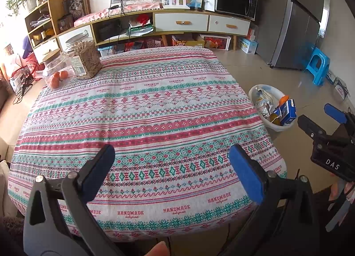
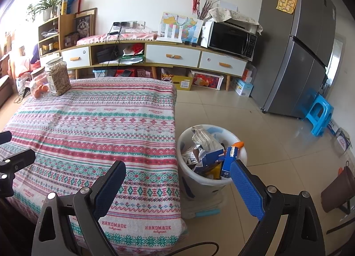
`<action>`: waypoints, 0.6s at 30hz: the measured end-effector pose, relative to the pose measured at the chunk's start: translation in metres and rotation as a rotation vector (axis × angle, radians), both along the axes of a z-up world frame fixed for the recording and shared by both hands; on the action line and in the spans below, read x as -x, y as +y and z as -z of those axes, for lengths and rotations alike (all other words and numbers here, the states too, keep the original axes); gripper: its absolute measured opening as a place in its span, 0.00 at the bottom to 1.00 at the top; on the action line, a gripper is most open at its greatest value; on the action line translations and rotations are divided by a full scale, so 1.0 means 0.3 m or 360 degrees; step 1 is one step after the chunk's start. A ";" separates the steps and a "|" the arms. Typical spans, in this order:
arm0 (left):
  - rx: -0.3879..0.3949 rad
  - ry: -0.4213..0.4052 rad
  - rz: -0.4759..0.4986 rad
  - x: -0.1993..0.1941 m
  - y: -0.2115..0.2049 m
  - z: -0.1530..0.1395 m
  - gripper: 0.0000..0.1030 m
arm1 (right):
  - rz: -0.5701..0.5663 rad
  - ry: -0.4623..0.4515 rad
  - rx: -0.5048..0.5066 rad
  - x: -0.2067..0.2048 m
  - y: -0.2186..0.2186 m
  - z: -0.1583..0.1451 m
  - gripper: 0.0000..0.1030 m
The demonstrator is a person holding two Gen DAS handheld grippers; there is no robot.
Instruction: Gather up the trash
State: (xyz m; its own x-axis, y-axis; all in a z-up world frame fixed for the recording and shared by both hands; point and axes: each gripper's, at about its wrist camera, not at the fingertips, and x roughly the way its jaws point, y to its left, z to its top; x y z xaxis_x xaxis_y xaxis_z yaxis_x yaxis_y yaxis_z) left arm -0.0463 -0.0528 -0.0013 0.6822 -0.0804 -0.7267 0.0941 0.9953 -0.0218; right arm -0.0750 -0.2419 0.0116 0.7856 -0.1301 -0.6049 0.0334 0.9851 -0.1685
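A white trash bin (image 2: pixel 190 180) stands on the floor right of the table, full of crumpled wrappers, blue cartons (image 2: pixel 228 160) and an orange piece. It also shows in the left wrist view (image 1: pixel 257 91). My left gripper (image 1: pixel 172 173) is open and empty, held over the near edge of the table (image 1: pixel 142 109). My right gripper (image 2: pixel 177 187) is open and empty, held near the table's right front corner beside the bin. The right gripper also shows at the right edge of the left wrist view (image 1: pixel 319 122).
The table (image 2: pixel 93 127) has a patterned cloth. Two jars (image 1: pixel 84 58), one with oranges, stand at its far left corner. A low cabinet with a microwave (image 2: pixel 230 38), a fridge (image 2: pixel 295 51), a blue stool (image 2: pixel 319 114) and a brown pot (image 2: pixel 339 187) are around.
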 end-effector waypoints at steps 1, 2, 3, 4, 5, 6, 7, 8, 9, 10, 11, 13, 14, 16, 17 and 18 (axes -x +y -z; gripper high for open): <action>-0.0001 -0.0001 0.0001 -0.001 0.001 0.001 0.99 | 0.0000 0.0000 0.0000 0.000 0.000 0.000 0.94; -0.0002 -0.0001 0.0002 -0.001 0.001 0.001 0.99 | 0.0001 0.0000 0.0000 0.000 0.000 -0.001 0.94; -0.0004 -0.0002 0.0002 -0.001 0.001 0.000 0.99 | 0.0001 0.0000 0.0000 0.000 0.000 -0.001 0.94; -0.0003 -0.0002 0.0000 0.000 0.001 0.000 0.99 | 0.0000 0.0000 0.0000 0.000 0.000 -0.001 0.94; -0.0002 -0.0001 0.0000 -0.002 0.001 0.000 0.99 | 0.0000 0.0000 0.0000 -0.001 0.001 -0.001 0.94; -0.0001 0.0000 -0.0001 -0.002 0.001 0.000 0.99 | 0.0000 0.0000 0.0001 0.000 0.000 0.000 0.94; -0.0002 -0.0001 0.0000 -0.002 0.002 0.000 0.99 | 0.0000 0.0000 0.0002 -0.001 0.001 -0.001 0.94; -0.0001 0.0000 -0.0002 -0.001 0.001 -0.001 0.99 | 0.0000 0.0000 0.0003 -0.001 0.001 -0.001 0.94; 0.0000 0.0000 -0.0004 -0.001 0.001 -0.001 0.99 | 0.0001 0.0000 0.0002 0.000 0.001 0.000 0.94; 0.0000 -0.0001 -0.0006 -0.001 0.001 -0.002 0.99 | 0.0000 0.0000 0.0000 0.000 0.001 0.000 0.94; -0.0001 -0.0001 -0.0007 -0.002 0.001 -0.003 0.99 | 0.0000 0.0000 0.0001 0.000 0.002 0.000 0.94; -0.0002 -0.0002 -0.0010 -0.001 0.001 -0.003 0.99 | 0.0001 0.0000 0.0001 0.000 0.002 0.000 0.94; -0.0002 -0.0002 -0.0010 -0.001 0.000 -0.003 0.99 | 0.0002 0.0000 0.0001 0.000 0.002 0.000 0.94; -0.0003 -0.0003 -0.0011 -0.001 0.000 -0.004 0.99 | 0.0002 0.0000 0.0001 0.000 0.003 0.000 0.94; -0.0003 -0.0003 -0.0011 -0.001 0.001 -0.004 0.99 | 0.0001 0.0000 0.0001 0.000 0.003 0.000 0.94; -0.0003 -0.0003 -0.0012 -0.001 0.001 -0.004 0.99 | 0.0002 -0.0001 0.0001 0.000 0.003 0.000 0.94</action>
